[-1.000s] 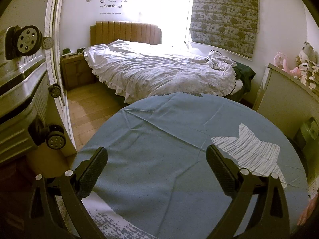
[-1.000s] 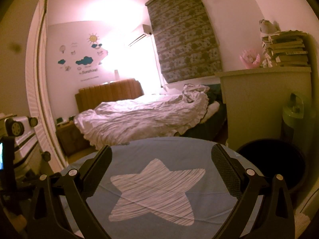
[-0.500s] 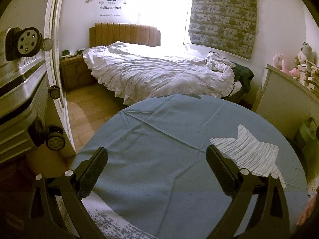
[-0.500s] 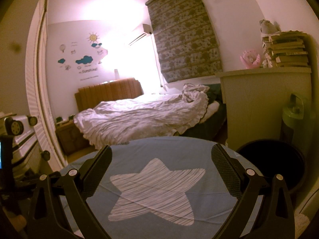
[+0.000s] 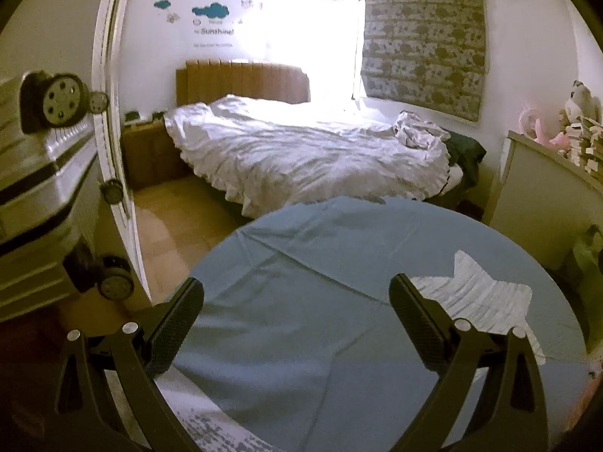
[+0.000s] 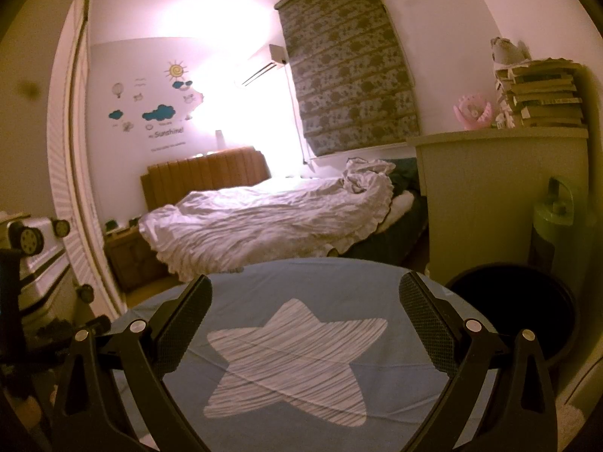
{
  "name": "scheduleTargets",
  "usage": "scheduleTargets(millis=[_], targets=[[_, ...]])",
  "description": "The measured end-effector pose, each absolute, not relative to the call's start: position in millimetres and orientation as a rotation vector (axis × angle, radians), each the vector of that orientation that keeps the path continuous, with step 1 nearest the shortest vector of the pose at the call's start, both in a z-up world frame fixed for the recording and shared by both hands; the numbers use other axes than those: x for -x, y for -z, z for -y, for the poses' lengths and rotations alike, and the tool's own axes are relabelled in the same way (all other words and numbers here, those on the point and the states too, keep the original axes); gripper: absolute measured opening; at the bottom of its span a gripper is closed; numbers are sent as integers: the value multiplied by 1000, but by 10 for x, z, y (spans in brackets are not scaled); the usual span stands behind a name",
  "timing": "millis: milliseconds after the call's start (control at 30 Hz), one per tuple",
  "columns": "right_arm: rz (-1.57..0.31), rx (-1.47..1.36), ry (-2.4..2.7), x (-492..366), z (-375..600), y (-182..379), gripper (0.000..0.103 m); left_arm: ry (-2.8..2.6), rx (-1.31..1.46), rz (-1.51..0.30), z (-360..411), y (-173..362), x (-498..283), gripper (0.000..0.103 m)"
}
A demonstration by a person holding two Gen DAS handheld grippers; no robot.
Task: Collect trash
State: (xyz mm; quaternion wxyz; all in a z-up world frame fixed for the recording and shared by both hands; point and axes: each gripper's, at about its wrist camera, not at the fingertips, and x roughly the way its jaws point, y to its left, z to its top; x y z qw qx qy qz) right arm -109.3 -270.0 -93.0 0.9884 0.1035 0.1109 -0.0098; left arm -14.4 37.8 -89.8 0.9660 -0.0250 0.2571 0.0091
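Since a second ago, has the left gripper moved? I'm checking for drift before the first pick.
Yes. The left gripper has tipped slightly upward: the headboard sits lower in its view than before.

Rumpled bed (image 5: 301, 158), star tablecloth (image 6: 294, 358), suitcase (image 5: 41, 173), book stack (image 6: 539, 94).
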Motion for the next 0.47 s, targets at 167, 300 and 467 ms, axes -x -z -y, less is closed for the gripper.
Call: scheduleTargets(millis=[167, 300, 467], targets=[[-223, -209, 20, 1093, 2700, 927, 98, 18, 66, -519, -411, 902, 93, 98], [-223, -209, 19, 1091, 2708, 925, 98, 17, 71, -517, -433, 905, 64, 98], [-223, -209, 19, 1090, 2714, 922, 98, 16, 73, -527, -429, 914, 47, 98]])
